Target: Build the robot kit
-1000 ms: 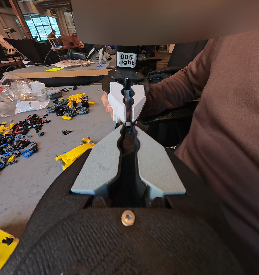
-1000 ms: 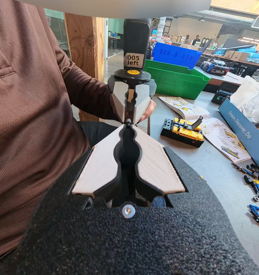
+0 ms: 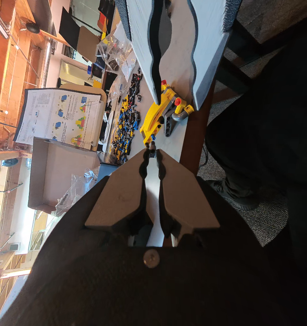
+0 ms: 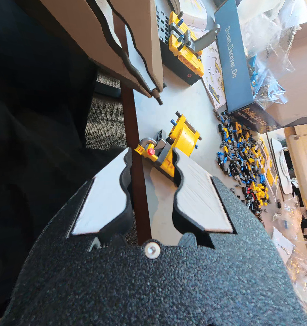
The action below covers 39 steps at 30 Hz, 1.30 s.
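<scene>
My left gripper (image 3: pixel 152 150) is shut on a small grey-and-black pin (image 3: pixel 152 153), held just above the grey table (image 3: pixel 170 141) and close to the near end of a yellow-and-grey brick assembly (image 3: pixel 152 116). My right gripper (image 4: pixel 152 149) is open with its fingers on either side of the assembly's (image 4: pixel 184 139) red-studded end at the table edge. In the right wrist view the left gripper (image 4: pixel 156 91) hangs above with the pin (image 4: pixel 159 99) sticking out of its tips. In the left wrist view the right gripper (image 3: pixel 177 105) comes in from the top.
A pile of small blue, yellow and black parts (image 4: pixel 242 158) lies beyond the assembly. A black-and-yellow block build (image 4: pixel 182 53), a blue box (image 4: pixel 237 61), booklets (image 4: pixel 213 82) and plastic bags (image 3: pixel 117 53) lie farther off. The table's dark edge (image 4: pixel 131 123) is near; a person's legs and shoe (image 3: pixel 237 195) are beside it. The left gripper's tips are roughly 6 cm from the right gripper's.
The grippers were tip to tip on the pin in front of the person. Now both views have rolled, the right gripper has let go, opened and dropped to the yellow assembly. The left keeps the pin.
</scene>
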Motion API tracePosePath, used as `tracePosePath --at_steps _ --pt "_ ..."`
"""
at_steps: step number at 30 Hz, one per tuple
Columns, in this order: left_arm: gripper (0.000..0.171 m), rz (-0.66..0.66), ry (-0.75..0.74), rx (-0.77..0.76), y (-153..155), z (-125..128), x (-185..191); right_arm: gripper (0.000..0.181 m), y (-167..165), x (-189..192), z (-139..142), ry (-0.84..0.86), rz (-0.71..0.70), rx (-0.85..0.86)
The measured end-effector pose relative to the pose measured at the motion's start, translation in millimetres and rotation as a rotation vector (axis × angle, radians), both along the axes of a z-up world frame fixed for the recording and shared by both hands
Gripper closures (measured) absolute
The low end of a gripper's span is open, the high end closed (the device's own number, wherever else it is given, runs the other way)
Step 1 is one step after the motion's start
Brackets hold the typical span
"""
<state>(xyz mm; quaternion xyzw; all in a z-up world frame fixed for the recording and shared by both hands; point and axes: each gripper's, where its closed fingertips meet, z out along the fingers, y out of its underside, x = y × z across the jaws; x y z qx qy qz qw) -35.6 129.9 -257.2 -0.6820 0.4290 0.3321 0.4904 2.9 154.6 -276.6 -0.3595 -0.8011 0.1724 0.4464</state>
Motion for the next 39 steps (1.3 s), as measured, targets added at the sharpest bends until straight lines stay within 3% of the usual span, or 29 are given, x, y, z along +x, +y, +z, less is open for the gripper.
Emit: tracePosePath --at_steps 13,29,39 --pt "0.167 0.016 0.001 0.023 0 -5 -11 0.140 -1 -10 3 0.047 0.015 0.021" --pt "0.166 -0.045 0.037 0.109 0 -2 -14 0.140 -3 -11 2 0.051 0.045 0.003" --pt "0.167 -0.086 0.056 0.109 -2 -5 -10 0.139 -5 -11 -2 0.038 0.069 0.079"
